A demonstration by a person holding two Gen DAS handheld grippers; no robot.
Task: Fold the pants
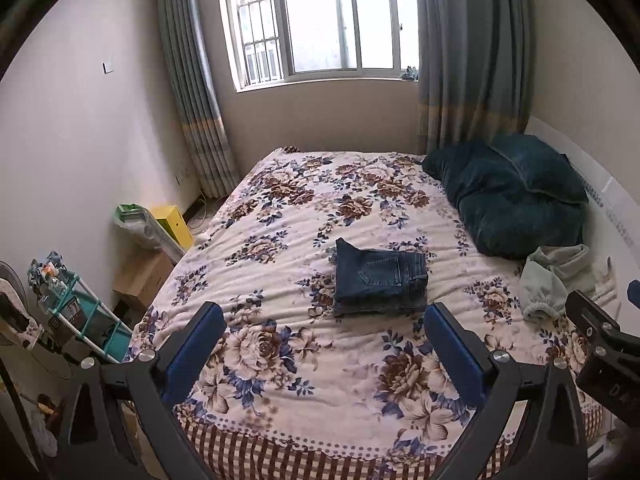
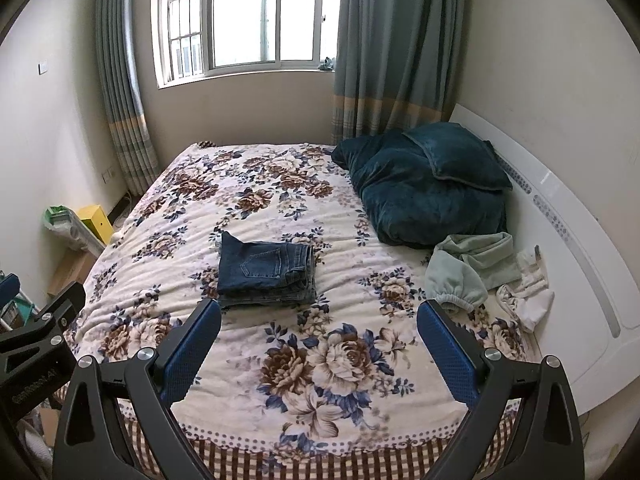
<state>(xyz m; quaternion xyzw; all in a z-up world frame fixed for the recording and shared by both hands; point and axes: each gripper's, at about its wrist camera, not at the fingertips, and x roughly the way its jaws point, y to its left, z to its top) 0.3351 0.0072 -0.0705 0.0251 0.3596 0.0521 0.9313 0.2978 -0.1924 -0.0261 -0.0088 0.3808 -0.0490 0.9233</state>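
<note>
Lying ahead of the wide-spread left gripper [image 1: 322,326] jaws, nearer the right-hand one: dark denim pants [image 1: 380,282], folded into a compact rectangle, back pocket up; right gripper [image 2: 320,324] likewise spread, empty, pants just past its left jaw.

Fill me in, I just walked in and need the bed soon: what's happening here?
A person holds a two-finger gripper in each hand over the floral bed. The jeans lie folded in a compact stack mid-bed, with nothing touching them. The left gripper and right gripper are both open and empty, hovering near the bed's foot. A pale green garment lies unfolded beside the dark teal pillows.
</note>
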